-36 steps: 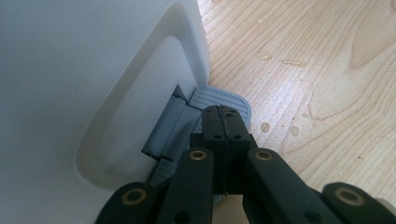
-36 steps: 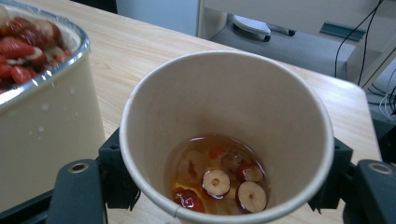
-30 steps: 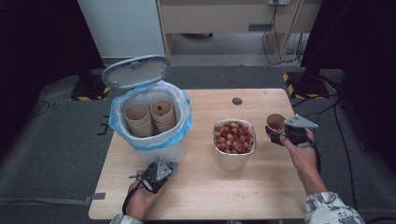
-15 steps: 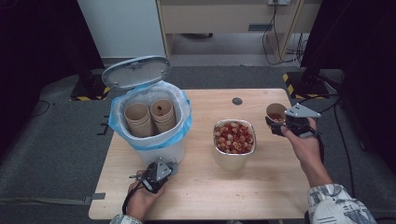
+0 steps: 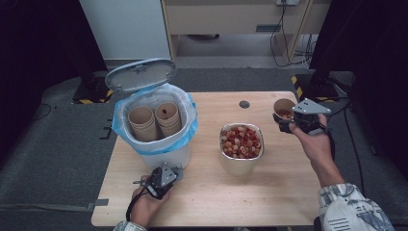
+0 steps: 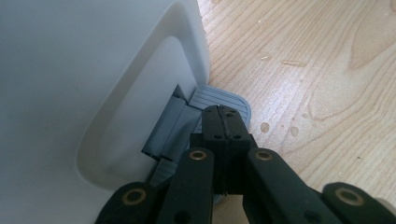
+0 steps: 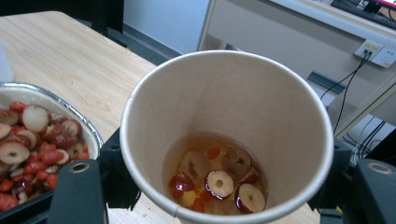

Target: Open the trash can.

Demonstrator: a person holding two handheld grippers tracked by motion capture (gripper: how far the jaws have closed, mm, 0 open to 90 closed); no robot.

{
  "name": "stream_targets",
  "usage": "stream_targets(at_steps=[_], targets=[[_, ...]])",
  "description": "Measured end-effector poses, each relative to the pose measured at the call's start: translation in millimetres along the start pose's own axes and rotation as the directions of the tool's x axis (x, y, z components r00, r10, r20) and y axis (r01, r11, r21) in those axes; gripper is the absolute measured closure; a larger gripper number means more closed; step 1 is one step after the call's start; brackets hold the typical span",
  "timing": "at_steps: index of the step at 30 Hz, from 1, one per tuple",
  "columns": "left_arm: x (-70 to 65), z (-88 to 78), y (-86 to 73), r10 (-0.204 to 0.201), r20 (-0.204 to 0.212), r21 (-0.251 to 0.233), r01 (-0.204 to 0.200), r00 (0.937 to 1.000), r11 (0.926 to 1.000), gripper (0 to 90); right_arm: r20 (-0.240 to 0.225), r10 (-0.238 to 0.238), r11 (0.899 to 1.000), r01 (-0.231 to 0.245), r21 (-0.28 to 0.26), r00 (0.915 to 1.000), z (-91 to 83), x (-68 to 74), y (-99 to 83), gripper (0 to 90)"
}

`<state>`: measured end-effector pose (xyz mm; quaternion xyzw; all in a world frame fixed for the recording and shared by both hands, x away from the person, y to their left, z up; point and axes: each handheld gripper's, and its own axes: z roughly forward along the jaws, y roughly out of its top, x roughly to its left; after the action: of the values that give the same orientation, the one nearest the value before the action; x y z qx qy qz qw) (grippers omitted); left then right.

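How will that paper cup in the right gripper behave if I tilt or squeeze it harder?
The paper cup looks thin-walled, so a harder squeeze from the right gripper would likely buckle its rim. It holds amber liquid with sliced fruit only at the bottom, so it is probably light, and a gentle tilt shouldn't spill. The wet contents would likely slosh.

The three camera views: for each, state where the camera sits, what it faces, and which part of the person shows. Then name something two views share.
High view: above the person's side, facing forward and down on the table; both forearms and hands show.
Left gripper view: on the left gripper, jaws shut, pressing the grey pedal of the white bin.
Right gripper view: on the right gripper, jaws around a paper cup holding liquid and fruit slices.
Shared: the foil tray.
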<state>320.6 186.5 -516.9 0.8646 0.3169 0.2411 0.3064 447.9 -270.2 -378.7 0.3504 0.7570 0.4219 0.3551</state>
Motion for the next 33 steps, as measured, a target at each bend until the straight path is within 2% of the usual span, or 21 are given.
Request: stream_targets(at_steps=[10,16,33], targets=[[0.1,0.0,0.0,0.000,0.001,-0.002,0.000,1.0000,1.0000,89.9,0.014,-0.024,1.000,0.024,-0.007,0.9996,-0.4,-1.4,13.0,29.0],[0.0,-0.1,-0.1,0.001,0.000,0.000,-0.001,1.0000,1.0000,89.9,0.000,-0.051,0.999,0.051,-0.016,0.9987,2.5,6.1,23.8,29.0],[0.0,-0.1,-0.1,0.001,0.001,-0.002,-0.001,1.0000,1.0000,90.0,-0.009,-0.082,0.996,0.081,-0.030,0.9966,2.7,8.8,41.5,29.0]])
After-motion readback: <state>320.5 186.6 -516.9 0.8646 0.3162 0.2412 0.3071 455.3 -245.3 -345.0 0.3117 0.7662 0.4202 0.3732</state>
